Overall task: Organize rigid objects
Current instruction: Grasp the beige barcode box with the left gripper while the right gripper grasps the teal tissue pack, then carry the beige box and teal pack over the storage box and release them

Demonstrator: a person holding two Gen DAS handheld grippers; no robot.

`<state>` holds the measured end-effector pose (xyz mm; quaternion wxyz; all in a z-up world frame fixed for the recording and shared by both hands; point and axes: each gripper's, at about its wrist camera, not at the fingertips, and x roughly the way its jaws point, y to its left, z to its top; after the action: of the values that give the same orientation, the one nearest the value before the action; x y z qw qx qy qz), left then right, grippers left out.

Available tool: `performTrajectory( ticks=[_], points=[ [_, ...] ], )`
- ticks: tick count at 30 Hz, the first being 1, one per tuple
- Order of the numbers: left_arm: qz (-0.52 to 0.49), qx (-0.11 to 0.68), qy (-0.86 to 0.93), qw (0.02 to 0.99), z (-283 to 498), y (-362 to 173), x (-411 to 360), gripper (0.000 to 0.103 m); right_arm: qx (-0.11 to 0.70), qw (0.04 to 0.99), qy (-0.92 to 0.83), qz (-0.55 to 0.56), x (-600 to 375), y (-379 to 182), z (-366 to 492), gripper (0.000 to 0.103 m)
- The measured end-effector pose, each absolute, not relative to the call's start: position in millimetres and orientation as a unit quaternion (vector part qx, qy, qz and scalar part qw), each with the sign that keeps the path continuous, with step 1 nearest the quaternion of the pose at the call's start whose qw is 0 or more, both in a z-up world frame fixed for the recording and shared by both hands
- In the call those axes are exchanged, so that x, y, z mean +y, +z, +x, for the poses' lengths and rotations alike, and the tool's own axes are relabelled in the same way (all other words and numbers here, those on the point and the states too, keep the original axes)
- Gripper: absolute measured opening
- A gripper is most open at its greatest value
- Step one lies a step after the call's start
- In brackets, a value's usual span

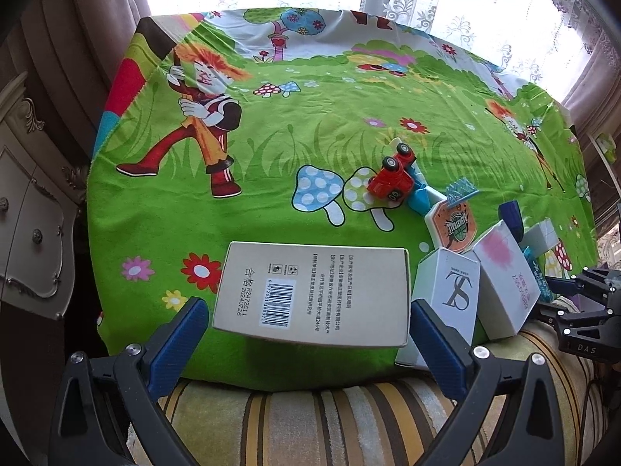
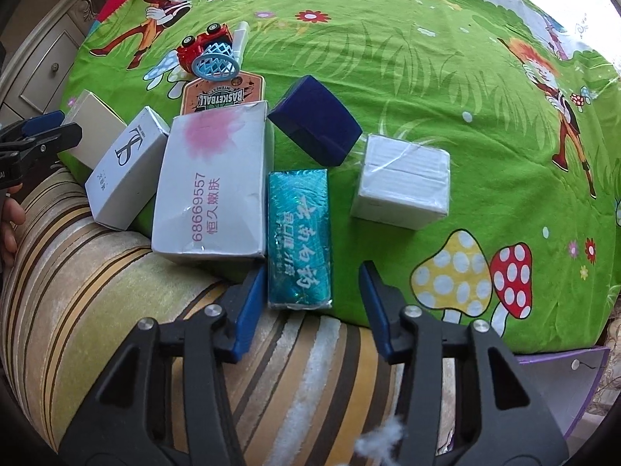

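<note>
Right claw open around teal box

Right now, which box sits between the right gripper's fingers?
The shiny teal box, wrapped in film with white lettering. The other boxes are white or dark blue, and none lies between the right gripper fingers.

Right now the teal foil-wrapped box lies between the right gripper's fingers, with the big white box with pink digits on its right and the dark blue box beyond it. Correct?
Not quite. The right wrist view shows the big white box with pink digits on the left of the teal foil-wrapped box, not the right. The rest holds: the teal box lies between the right gripper's fingers, and the dark blue box sits beyond it.
</note>
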<state>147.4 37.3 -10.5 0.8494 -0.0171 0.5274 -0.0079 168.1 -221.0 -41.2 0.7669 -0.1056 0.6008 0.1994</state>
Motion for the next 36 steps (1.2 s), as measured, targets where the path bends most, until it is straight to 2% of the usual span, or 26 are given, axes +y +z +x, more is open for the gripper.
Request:
performTrajectory(
  ticks=[8,18,27,36],
  points=[
    [-0.022,0.546,-0.015,0.837,153.6,-19.8,38.2,0.103,0.601,0.764,0.208,-0.105,-218.2,-46.2,169.0,0.038],
    [-0.027,0.541,-0.013,0.84,152.7,-22.3,40.4,0.1,0.585,0.778,0.208,-0.096,-222.1,-36.5,162.1,0.037],
    [-0.046,0.505,0.009,0.862,137.3,0.0,48.2,0.1,0.564,0.796,0.204,-0.08,-232.8,-12.6,148.0,0.037],
    [-0.045,0.484,-0.03,0.873,123.4,19.9,18.6,0.1,0.546,0.814,0.194,-0.046,-251.7,5.9,129.1,0.037]
  ],
)
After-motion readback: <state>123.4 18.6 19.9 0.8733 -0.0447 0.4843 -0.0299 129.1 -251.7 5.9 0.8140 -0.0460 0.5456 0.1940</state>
